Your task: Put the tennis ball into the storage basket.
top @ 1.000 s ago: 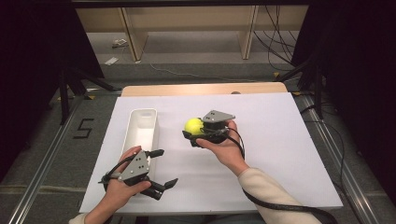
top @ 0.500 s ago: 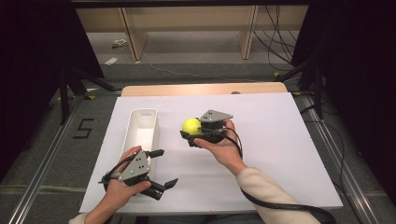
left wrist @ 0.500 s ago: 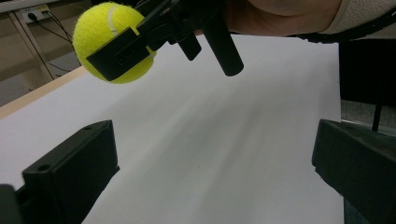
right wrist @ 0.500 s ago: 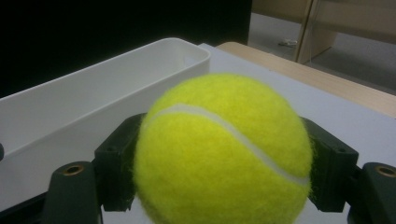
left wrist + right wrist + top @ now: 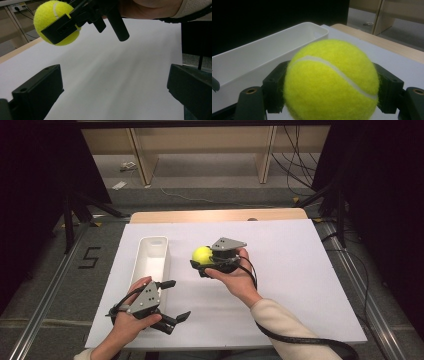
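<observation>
- Right gripper (image 5: 200, 262), centre frame, hand palm-up beneath it, clamps the tennis ball (image 5: 202, 255) seemingly above the sheet, beside the tray (image 5: 161, 241).
- Left gripper (image 5: 172, 301), lower left, jaws spread, holding nothing.

High view: a fixed camera above the person's side, facing forward and down over the whole white table (image 5: 300, 270), well back from it. Left gripper view: a camera low over the table (image 5: 120, 75), looking along its own jaws toward the tennis ball (image 5: 53, 21) farther off. Right gripper view: a camera very close behind that tennis ball (image 5: 332, 82), facing the white bin (image 5: 262, 57); ball (image 5: 202, 255) and bin (image 5: 150, 257) also lie in the high view.
</observation>
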A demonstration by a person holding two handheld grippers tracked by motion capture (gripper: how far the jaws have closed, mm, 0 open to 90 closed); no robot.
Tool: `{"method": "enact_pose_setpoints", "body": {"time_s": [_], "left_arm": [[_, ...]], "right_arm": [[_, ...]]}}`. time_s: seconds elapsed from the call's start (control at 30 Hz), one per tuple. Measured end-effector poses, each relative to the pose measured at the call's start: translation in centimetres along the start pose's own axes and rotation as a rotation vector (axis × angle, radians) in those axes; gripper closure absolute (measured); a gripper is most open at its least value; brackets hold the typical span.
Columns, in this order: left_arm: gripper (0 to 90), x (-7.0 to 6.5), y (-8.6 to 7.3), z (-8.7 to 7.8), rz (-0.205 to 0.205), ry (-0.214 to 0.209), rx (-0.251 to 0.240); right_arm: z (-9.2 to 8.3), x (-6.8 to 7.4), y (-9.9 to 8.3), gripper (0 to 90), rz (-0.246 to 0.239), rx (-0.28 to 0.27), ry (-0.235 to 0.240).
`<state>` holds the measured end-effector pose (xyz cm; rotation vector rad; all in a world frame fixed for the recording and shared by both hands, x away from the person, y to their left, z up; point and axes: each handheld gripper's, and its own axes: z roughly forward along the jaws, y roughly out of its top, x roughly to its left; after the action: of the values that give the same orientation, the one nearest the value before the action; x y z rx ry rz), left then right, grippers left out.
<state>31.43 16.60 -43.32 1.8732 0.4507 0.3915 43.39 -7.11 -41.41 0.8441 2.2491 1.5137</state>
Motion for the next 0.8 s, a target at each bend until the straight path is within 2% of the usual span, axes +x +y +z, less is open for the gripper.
{"method": "enact_pose_setpoints", "body": {"time_s": [0.8], "left_arm": [[0.0,0.00,0.02,-0.01,0.001,0.000,0.000]], "right_arm": [[0.50,0.51,0.25,26.6,-0.006,0.002,0.015]]}}
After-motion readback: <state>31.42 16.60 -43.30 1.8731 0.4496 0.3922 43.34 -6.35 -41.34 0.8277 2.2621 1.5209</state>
